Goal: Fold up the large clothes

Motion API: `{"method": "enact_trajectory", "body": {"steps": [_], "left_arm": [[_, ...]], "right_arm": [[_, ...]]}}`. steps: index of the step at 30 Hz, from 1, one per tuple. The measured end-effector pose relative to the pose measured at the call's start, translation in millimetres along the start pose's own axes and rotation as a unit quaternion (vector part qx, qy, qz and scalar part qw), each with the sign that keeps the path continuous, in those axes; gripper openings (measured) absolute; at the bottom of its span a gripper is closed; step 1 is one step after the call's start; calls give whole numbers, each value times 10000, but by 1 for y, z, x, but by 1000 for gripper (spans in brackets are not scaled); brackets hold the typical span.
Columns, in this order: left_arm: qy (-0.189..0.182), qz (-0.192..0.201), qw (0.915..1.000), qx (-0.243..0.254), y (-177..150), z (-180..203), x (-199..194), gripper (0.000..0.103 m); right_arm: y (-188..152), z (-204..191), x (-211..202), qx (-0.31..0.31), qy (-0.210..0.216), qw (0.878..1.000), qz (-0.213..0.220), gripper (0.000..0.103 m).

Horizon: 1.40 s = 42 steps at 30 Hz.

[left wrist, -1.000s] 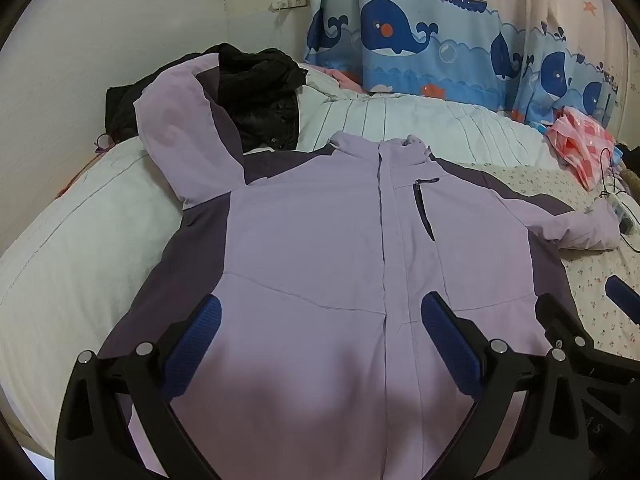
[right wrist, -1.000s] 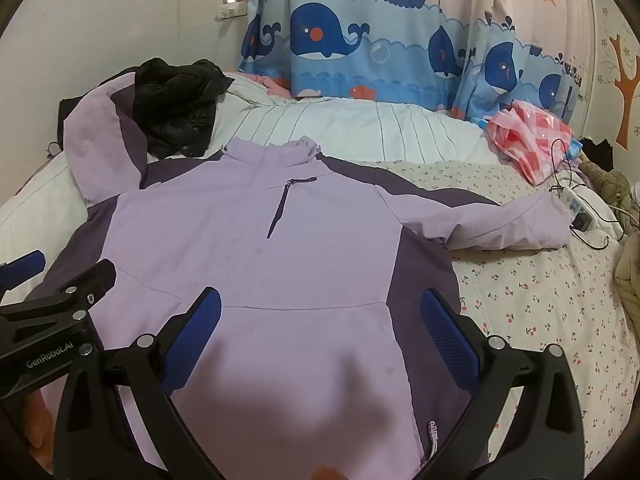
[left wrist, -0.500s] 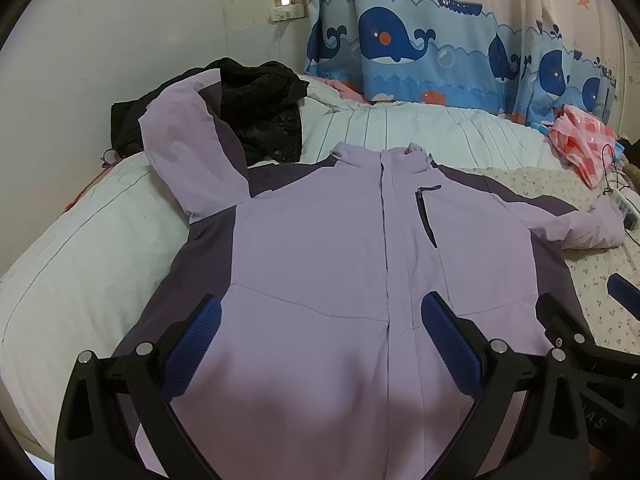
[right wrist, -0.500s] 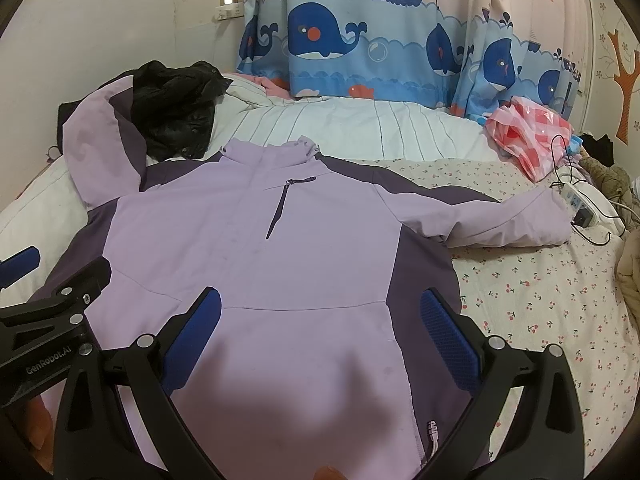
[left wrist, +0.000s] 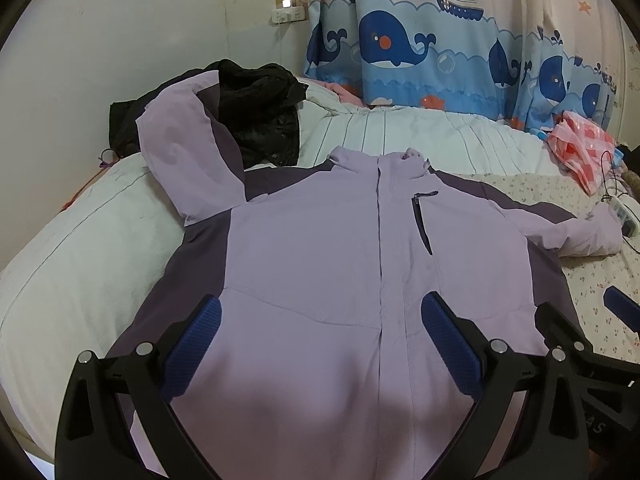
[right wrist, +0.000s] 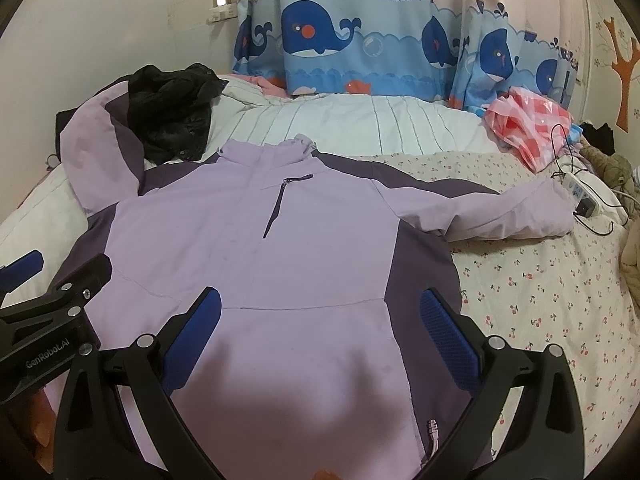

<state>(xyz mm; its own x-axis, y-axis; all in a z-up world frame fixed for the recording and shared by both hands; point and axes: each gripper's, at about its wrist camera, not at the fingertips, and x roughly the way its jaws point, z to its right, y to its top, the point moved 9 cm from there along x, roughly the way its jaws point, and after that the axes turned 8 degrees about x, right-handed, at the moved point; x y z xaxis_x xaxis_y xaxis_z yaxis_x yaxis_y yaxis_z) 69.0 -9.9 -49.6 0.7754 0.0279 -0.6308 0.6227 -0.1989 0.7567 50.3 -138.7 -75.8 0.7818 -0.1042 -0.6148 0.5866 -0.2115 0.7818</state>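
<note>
Since a second ago you've drawn both grippers back a little toward the near edge and tipped them up, so more of the far wall and the whale curtain [right wrist: 360,40] shows, while the jacket [left wrist: 320,272] itself hasn't shifted. It lies face up and spread flat on the bed [right wrist: 540,288], collar at the far side, hem nearest you. Its left sleeve runs up to the far left and rests against a black garment [left wrist: 260,112]; its right sleeve [right wrist: 500,216] stretches out to the right, its cuff just beside a white power strip [right wrist: 580,192]. Your left gripper [left wrist: 320,340] hovers over the lower front with its jaws wide apart and nothing between them; your right gripper [right wrist: 320,336] hangs just to its right, equally spread and empty. A pink checked bag [right wrist: 524,124] sits at the far right
</note>
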Motion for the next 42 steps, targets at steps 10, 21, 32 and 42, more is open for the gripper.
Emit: {"method": "enact_trajectory", "body": {"steps": [10, 21, 32, 42], "left_arm": [[-20, 51, 10000, -12, 5, 5, 4, 96], [-236, -304, 9991, -151, 2, 12, 31, 96], [-483, -682, 9964, -136, -13, 22, 51, 96], [-623, -997, 9927, -254, -22, 21, 71, 96]], "right_arm": [[10, 15, -6, 181, 76, 9998, 67, 96], [28, 70, 14, 394, -267, 9985, -267, 96], [180, 306, 93, 542, -2329, 9705, -305, 96], [138, 422, 195, 1005, -3303, 9307, -1209, 96]]}}
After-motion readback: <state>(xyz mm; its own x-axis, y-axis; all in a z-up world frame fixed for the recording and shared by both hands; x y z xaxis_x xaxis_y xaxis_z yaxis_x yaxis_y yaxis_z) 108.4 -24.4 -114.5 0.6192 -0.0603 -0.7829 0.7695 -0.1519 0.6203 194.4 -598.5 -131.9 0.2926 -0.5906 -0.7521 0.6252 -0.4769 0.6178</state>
